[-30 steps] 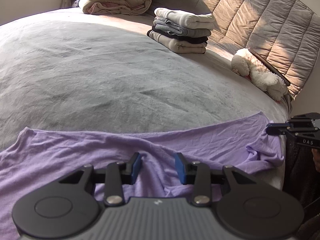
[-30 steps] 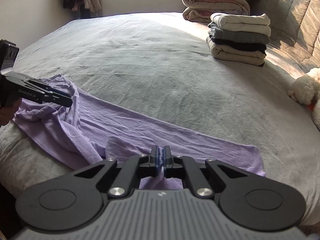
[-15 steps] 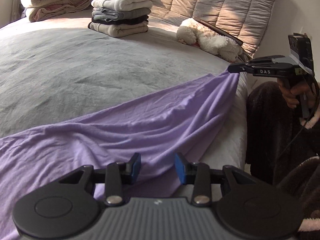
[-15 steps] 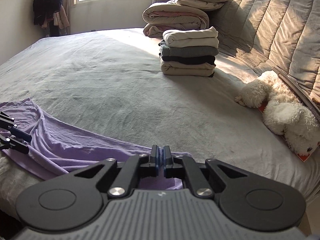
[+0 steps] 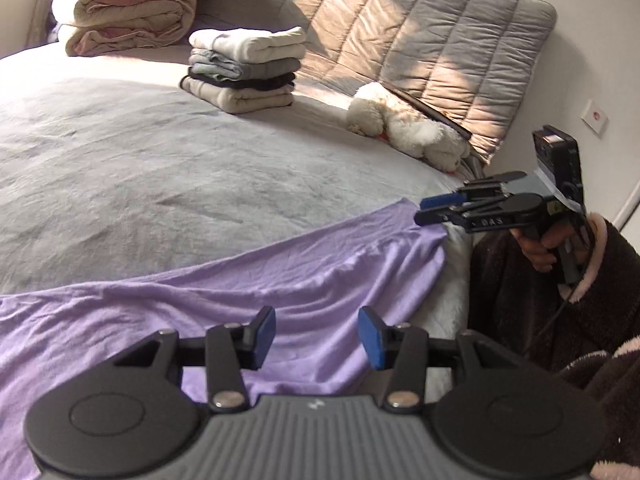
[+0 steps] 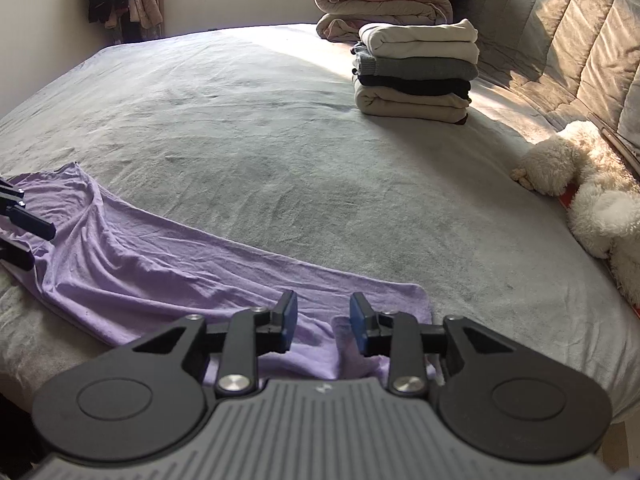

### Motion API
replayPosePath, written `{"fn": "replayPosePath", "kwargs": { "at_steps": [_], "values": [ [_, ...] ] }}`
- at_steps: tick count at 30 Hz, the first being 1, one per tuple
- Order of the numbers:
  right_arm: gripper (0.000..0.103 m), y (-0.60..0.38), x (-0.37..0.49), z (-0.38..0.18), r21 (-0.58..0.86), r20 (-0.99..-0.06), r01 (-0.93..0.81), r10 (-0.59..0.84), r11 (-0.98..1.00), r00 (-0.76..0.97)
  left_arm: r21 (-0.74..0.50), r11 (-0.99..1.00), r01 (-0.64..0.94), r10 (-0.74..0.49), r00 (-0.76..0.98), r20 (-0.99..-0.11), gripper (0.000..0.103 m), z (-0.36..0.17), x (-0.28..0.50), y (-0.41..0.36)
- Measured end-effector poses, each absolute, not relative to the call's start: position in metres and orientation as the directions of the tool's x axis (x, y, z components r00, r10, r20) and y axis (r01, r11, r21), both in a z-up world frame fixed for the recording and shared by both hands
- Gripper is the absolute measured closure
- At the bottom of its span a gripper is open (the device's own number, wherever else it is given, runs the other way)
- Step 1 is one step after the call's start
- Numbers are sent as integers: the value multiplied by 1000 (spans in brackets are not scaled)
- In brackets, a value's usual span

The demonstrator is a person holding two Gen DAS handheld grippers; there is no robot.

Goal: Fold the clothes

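Note:
A lilac garment (image 5: pixel 224 300) lies stretched along the near edge of the grey bed, wrinkled, with its right end near the bed's corner. My left gripper (image 5: pixel 316 336) hovers open over its middle, nothing between the blue pads. In the right wrist view the same garment (image 6: pixel 168 264) runs from far left to just under my right gripper (image 6: pixel 323 322), which stands open above the garment's right end. The right gripper (image 5: pixel 434 210) also shows in the left wrist view, held by a hand just off the cloth's corner. The left gripper's fingers (image 6: pixel 24 224) peek in at the left edge.
A stack of folded clothes (image 6: pixel 416 70) stands at the back of the bed (image 6: pixel 280 140), with rolled quilts (image 6: pixel 380 0) behind it. A white plush toy (image 6: pixel 592 188) lies at the right by the quilted headboard (image 5: pixel 420 32). A person in a dark fleece robe (image 5: pixel 560 300) stands at the bedside.
The right gripper has opened and let go of the garment's right end, which now lies flat on the bed. The left gripper stays open and has swung slightly.

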State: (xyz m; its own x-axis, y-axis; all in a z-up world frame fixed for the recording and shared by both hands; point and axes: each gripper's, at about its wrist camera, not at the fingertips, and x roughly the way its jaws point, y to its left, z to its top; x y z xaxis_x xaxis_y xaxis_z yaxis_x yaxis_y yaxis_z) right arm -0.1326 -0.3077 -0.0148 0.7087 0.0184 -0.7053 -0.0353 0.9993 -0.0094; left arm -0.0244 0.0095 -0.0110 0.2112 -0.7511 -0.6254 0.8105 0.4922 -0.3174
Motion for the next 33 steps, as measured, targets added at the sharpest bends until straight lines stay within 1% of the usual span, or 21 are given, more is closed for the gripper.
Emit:
{"fn": "replayPosePath", "kwargs": {
  "at_steps": [4, 9, 11, 13, 14, 15, 18, 19, 20, 21, 23, 24, 26, 29, 32, 33],
  "values": [
    [66, -289, -117, -25, -14, -721, -154, 97, 988, 686, -306, 617, 725, -685, 304, -662, 58, -21, -2, 17],
    [66, -279, -103, -39, -10, -730, -242, 159, 970, 665, -193, 785, 588, -538, 496, -681, 58, -24, 27, 46],
    [69, -278, -100, -41, -6, -732, -256, 170, 967, 660, -147, 841, 521, -468, 563, -681, 57, -25, 38, 58],
    [77, -277, -99, -42, 1, -731, -276, 189, 961, 656, -102, 888, 448, -392, 623, -677, 57, -26, 50, 70],
    [79, -277, -99, -42, 6, -729, -285, 199, 958, 654, -82, 908, 412, -355, 648, -673, 57, -26, 55, 76],
    [80, -276, -98, -42, 12, -728, -293, 209, 956, 653, -79, 918, 389, -337, 660, -672, 57, -27, 60, 81],
    [81, -274, -96, -42, 20, -724, -320, 234, 947, 648, -63, 932, 356, -301, 669, -680, 58, -35, 70, 89],
    [82, -273, -95, -43, 19, -726, -329, 240, 944, 645, -56, 934, 352, -292, 667, -686, 60, -38, 71, 89],
    [82, -271, -95, -44, 16, -729, -338, 242, 941, 640, -44, 938, 344, -278, 670, -688, 66, -42, 73, 89],
    [85, -270, -94, -45, 13, -732, -347, 245, 938, 636, -31, 940, 340, -268, 677, -685, 71, -44, 74, 88],
    [93, -268, -94, -47, 7, -738, -364, 251, 931, 626, -27, 940, 339, -266, 683, -680, 73, -45, 73, 87],
    [99, -267, -94, -48, 5, -739, -370, 252, 929, 625, -26, 941, 337, -265, 687, -677, 77, -45, 73, 86],
    [101, -265, -96, -48, -3, -733, -370, 250, 929, 633, -24, 942, 333, -262, 693, -671, 81, -45, 72, 86],
    [102, -264, -104, -42, -37, -704, -349, 223, 936, 675, -38, 946, 321, -263, 698, -666, 82, -45, 72, 87],
    [102, -263, -114, -33, -74, -660, -324, 197, 943, 725, -51, 953, 297, -258, 715, -650, 81, -41, 70, 91],
    [102, -263, -116, -29, -85, -644, -314, 189, 946, 741, -51, 955, 293, -256, 722, -643, 78, -40, 70, 92]
  ]
}}
